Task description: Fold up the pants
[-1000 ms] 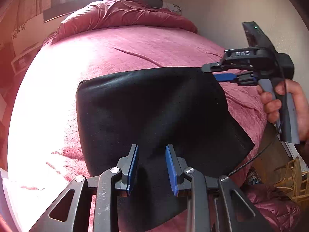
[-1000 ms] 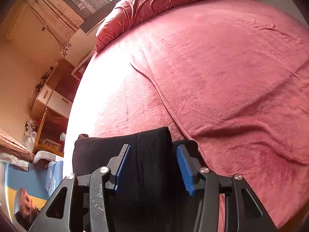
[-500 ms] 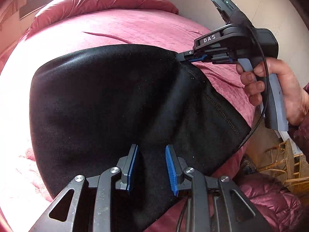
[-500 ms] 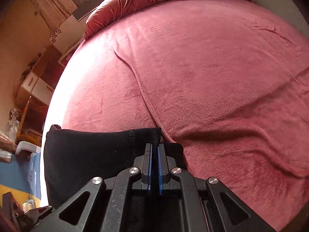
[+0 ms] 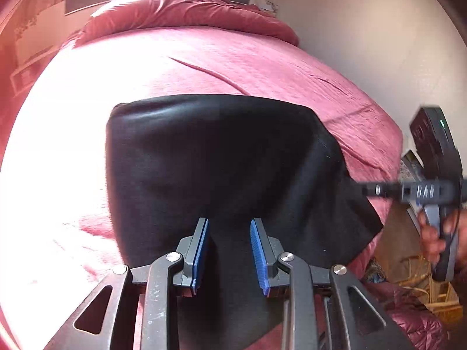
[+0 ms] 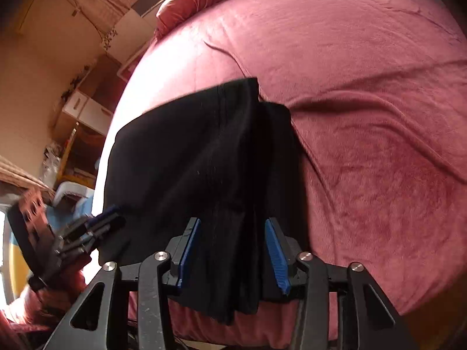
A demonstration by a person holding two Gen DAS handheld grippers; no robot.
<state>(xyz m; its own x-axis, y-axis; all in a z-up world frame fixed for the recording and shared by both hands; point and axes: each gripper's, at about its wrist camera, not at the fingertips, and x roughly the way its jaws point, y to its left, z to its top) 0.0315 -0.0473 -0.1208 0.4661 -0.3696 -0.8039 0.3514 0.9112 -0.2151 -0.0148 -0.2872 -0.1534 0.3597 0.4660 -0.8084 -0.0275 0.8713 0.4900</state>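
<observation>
Released half a second after clamping, the right gripper (image 6: 232, 250) now gapes like the left gripper (image 5: 229, 252), fingers straddling folded black pants (image 5: 221, 160) lying ahead of both on the bed (image 5: 262, 67).

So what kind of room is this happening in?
Most likely a bedroom in a home. The black pants lie on a bed covered by a pink blanket, a bunched red duvet sits at its far end, and a white drawer unit stands alongside.
</observation>
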